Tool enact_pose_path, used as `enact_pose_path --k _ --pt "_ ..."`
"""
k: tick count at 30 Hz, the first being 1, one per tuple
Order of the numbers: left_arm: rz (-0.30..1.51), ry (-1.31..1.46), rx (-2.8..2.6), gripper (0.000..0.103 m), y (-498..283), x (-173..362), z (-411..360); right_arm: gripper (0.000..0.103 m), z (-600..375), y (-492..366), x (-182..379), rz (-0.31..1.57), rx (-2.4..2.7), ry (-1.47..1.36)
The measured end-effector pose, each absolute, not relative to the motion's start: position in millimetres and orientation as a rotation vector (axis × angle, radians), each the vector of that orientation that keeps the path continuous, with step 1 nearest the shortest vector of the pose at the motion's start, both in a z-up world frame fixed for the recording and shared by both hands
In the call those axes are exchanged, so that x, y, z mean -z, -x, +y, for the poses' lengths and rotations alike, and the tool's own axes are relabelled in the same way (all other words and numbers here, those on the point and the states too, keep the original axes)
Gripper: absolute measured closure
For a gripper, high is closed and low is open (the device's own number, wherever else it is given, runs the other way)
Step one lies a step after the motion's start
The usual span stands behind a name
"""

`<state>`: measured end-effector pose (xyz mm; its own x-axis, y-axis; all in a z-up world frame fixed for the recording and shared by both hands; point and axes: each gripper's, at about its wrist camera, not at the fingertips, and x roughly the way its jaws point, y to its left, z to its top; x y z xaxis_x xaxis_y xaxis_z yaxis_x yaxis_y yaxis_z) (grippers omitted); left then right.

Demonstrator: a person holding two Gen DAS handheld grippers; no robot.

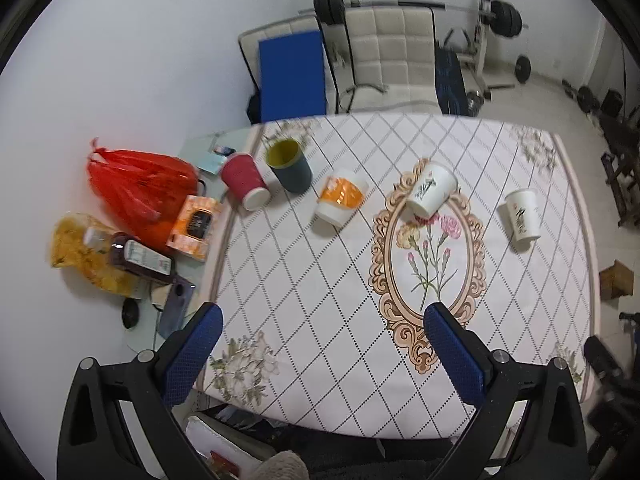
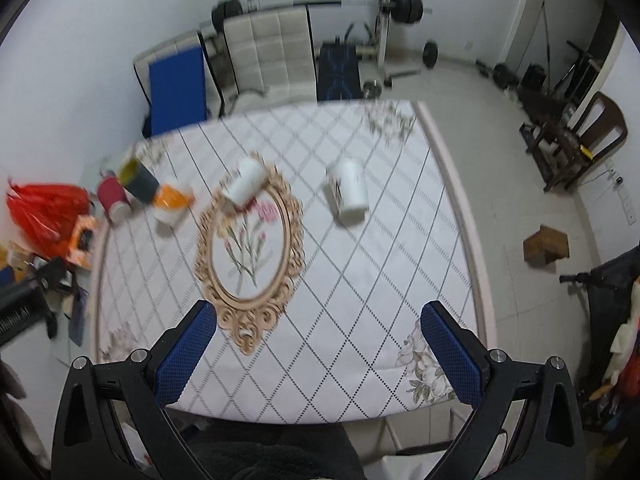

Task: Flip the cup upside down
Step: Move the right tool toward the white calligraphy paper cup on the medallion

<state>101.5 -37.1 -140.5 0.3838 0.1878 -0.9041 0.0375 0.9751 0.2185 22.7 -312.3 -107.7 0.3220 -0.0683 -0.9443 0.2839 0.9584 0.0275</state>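
Several cups stand in a row on the patterned tablecloth (image 1: 320,280). A dark teal cup with a yellow inside (image 1: 289,165) stands mouth up. A red cup (image 1: 244,181), an orange-banded white cup (image 1: 341,196) and two white printed cups (image 1: 431,189) (image 1: 522,214) stand mouth down. The right wrist view shows the same cups blurred, the white ones (image 2: 245,182) (image 2: 347,193) nearest. My left gripper (image 1: 322,320) and right gripper (image 2: 318,316) are both open and empty, high above the table's near edge.
Left of the table lie a red plastic bag (image 1: 140,180), an orange box (image 1: 196,222), a bottle (image 1: 140,258) and a yellow bag (image 1: 80,252). Chairs (image 1: 390,52) and a barbell rack (image 1: 484,12) stand behind. A wooden block (image 2: 546,245) sits on the floor at right.
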Motion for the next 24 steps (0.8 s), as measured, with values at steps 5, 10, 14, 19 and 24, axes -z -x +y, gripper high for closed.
enact_pose_path --k 5,10,14,19,24 --pt "1.258 -0.277 -0.081 0.000 -141.5 189.0 -52.5 0.000 -318.4 -52.5 190.2 1.363 0.225 -0.216" --pt "1.316 -0.348 -0.034 0.000 -183.2 227.6 -65.3 0.000 -319.6 -74.3 247.4 1.463 0.241 -0.235" --pt "1.334 -0.409 0.014 0.000 -221.0 251.5 -80.8 0.000 -319.2 -89.9 286.3 1.540 0.270 -0.256" --pt "1.353 -0.437 0.076 0.000 -266.5 272.5 -97.5 0.000 -320.0 -109.4 320.5 1.609 0.295 -0.286" --pt "1.380 -0.458 0.170 0.000 -307.6 292.1 -119.6 0.000 -320.6 -133.5 339.0 1.633 0.305 -0.308"
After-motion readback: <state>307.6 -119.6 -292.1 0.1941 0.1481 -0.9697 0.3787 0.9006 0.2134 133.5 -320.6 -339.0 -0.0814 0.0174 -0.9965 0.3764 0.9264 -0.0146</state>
